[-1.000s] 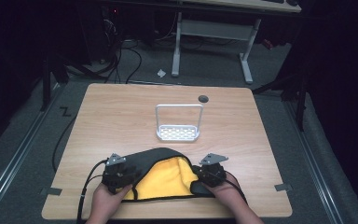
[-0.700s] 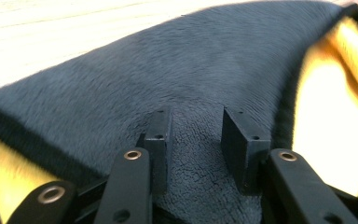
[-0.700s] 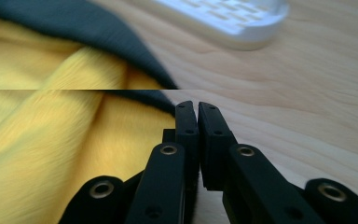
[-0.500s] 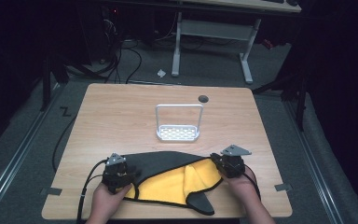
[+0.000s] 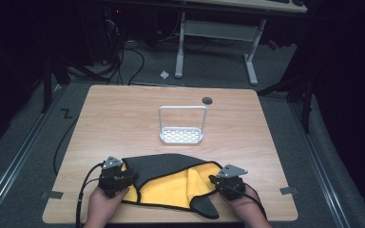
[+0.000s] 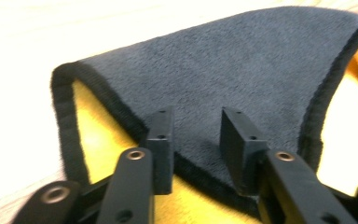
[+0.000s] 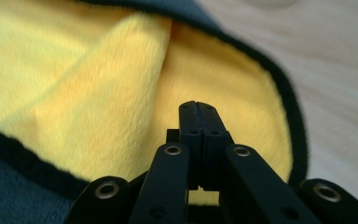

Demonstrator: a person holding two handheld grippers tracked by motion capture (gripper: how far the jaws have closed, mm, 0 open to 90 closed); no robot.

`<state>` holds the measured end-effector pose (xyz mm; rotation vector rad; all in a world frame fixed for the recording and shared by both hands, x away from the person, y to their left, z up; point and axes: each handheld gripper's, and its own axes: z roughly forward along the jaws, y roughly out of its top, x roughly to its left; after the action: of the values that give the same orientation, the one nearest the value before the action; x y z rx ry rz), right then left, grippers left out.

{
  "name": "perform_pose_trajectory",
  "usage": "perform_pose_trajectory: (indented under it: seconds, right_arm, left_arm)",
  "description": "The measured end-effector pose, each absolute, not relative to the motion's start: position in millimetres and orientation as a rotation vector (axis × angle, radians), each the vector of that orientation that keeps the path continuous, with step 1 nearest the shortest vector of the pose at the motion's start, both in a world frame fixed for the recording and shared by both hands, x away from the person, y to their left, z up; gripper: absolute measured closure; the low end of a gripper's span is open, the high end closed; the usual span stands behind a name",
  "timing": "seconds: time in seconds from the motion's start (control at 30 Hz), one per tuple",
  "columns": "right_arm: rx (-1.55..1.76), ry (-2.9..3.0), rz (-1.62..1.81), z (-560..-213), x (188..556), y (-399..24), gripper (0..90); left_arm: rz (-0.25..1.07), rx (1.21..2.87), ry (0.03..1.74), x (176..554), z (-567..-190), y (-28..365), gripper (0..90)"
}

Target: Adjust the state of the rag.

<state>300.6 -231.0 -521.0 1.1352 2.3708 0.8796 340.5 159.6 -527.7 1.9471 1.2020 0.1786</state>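
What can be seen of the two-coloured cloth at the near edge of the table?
The cloth is soft, plush fabric, dark grey on one face and yellow on the other, with a black hem. It lies partly folded on the wooden table, the grey flap turned over the yellow. The left hand-held gripper has its jaws apart over the grey flap; the right hand-held gripper is shut at the yellow part.

cloth (image 5: 171, 183): on the table (image 5: 123, 118), at its near edge; rack (image 5: 181, 124): behind the cloth, mid-table; grippers: at the cloth's left and right ends
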Motion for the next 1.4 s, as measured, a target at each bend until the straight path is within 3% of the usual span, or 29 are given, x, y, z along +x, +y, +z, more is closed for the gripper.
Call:
perform_pose_trajectory:
  seconds: [0.47,0.77,1.03,1.17,1.2,1.37,1.4]
  right_arm:
    - [1.362,2.114,0.796,-526.3,355.4,-290.5,90.0]
    - [1.268,2.137,0.858,-513.4,329.6,-275.4,86.9]
    - [1.171,2.269,0.892,-515.2,298.2,-251.7,86.2]
    - [1.170,2.313,0.841,-523.0,300.6,-249.0,86.5]
    - [1.185,2.311,0.862,-523.6,301.9,-250.5,86.4]
    - [1.196,2.312,0.872,-523.6,304.3,-253.7,86.5]
    - [1.193,2.312,0.869,-523.6,304.4,-253.4,86.5]
  left_arm:
    - [0.130,1.980,1.132,333.9,-529.6,143.5,69.6]
    - [0.133,1.992,1.100,328.5,-523.9,135.5,67.3]
    - [0.094,2.054,0.912,312.8,-517.1,112.6,46.2]
    - [0.143,2.142,0.877,307.8,-521.0,99.4,44.5]
    - [0.161,2.160,0.881,307.0,-521.9,97.6,46.7]
    - [0.244,2.172,0.887,308.9,-517.9,98.2,81.7]
    - [0.260,2.159,0.887,311.6,-514.2,99.4,83.5]
